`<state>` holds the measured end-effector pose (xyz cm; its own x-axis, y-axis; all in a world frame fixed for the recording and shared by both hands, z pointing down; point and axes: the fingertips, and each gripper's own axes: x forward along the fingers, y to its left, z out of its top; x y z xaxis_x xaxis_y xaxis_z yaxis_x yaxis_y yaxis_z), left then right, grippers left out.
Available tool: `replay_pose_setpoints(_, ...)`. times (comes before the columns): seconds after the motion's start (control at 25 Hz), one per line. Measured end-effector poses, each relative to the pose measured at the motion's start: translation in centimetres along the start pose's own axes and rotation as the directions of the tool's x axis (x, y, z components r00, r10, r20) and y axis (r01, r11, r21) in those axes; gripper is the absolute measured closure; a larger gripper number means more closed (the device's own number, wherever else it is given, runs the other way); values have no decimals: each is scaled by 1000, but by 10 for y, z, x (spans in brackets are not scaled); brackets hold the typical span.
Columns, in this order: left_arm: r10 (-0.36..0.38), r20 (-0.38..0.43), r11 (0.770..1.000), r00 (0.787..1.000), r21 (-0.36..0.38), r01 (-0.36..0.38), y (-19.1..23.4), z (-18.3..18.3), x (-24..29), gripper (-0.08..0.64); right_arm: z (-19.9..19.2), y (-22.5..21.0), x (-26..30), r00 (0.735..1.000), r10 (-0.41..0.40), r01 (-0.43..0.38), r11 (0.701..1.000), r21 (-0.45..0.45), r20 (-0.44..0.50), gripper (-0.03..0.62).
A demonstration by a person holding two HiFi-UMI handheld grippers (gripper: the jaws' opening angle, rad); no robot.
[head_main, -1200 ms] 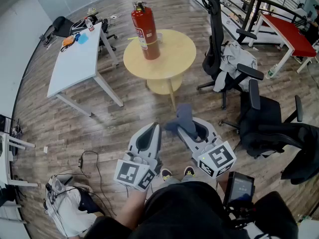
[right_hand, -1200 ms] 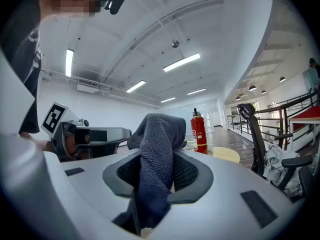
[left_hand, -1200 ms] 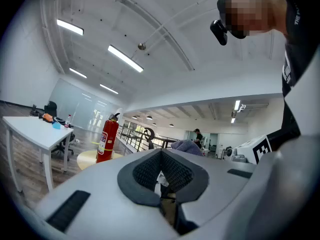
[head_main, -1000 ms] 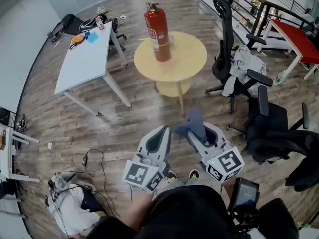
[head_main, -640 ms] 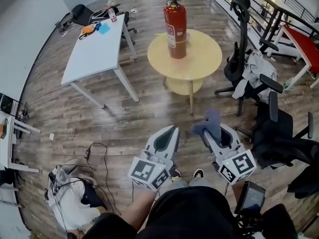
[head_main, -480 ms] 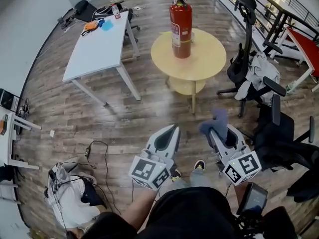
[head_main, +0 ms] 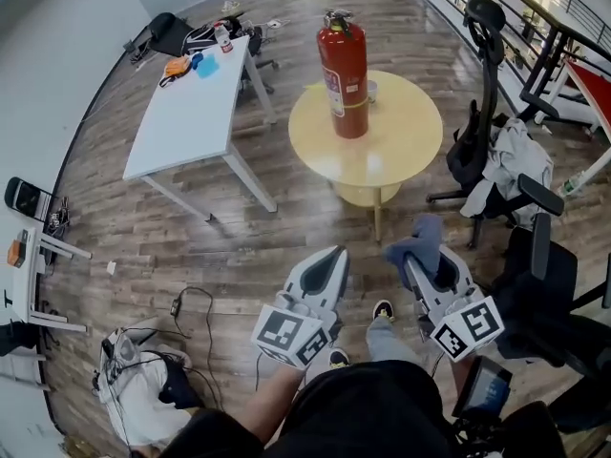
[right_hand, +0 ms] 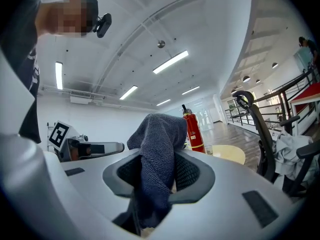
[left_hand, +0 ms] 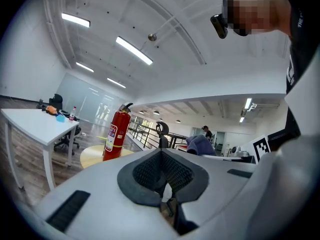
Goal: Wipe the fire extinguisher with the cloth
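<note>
A red fire extinguisher (head_main: 345, 76) stands upright on a round yellow table (head_main: 401, 151) ahead of me; it also shows far off as the extinguisher (left_hand: 114, 137) in the left gripper view and the extinguisher (right_hand: 194, 132) in the right one. My right gripper (head_main: 417, 255) is shut on a grey-blue cloth (head_main: 417, 238), which sticks up from the jaws as a folded cloth (right_hand: 159, 156). My left gripper (head_main: 331, 259) is shut and holds nothing. Both grippers hang low near my body, well short of the table.
A white desk (head_main: 192, 111) with small items stands to the left of the round table. Black office chairs (head_main: 496, 151), one draped with grey clothing, stand at the right. Cables (head_main: 191, 313) and a bag (head_main: 129, 389) lie on the wood floor at lower left. A small glass (head_main: 370, 90) sits behind the extinguisher.
The view has swung so the table and extinguisher sit more to the right and nearer. Both grippers have shifted right with it; the cloth stays held in the right one.
</note>
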<state>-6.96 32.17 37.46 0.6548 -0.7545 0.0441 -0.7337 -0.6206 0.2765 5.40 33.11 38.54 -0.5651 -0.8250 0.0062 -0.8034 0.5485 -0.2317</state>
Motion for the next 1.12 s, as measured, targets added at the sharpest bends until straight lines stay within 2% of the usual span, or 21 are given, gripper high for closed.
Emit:
replay_pose_setpoints(0.16,21,-8,999,1000,-35,-22,5,-2,62,537,10,-55,15,998,59,-60,995,76,11,456)
replay_pose_setpoints(0.28,31,-22,999,999,-15,-32,4,-2,97,537,17,-89,25,995,94,-97,990,105,36,456)
replay_pose_setpoints(0.4,56,-36,998,998,5,-55,8,1,118,537,17,-114,32,996,84,-88,989,122,35,456)
replay_pose_setpoints(0.56,73,-38,997,997,21,-73,16,5,137,537,18,-134,42,997,72,-75,990,118,27,456)
replay_pose_setpoints(0.88,50,-48,999,998,10,-50,40,4,177,537,21,-159,73,998,58,-58,993,100,8,456)
replay_pose_setpoints(1.12,28,-41,1000,999,13,-28,97,16,213,537,14,-176,135,998,42,-39,997,62,-46,456)
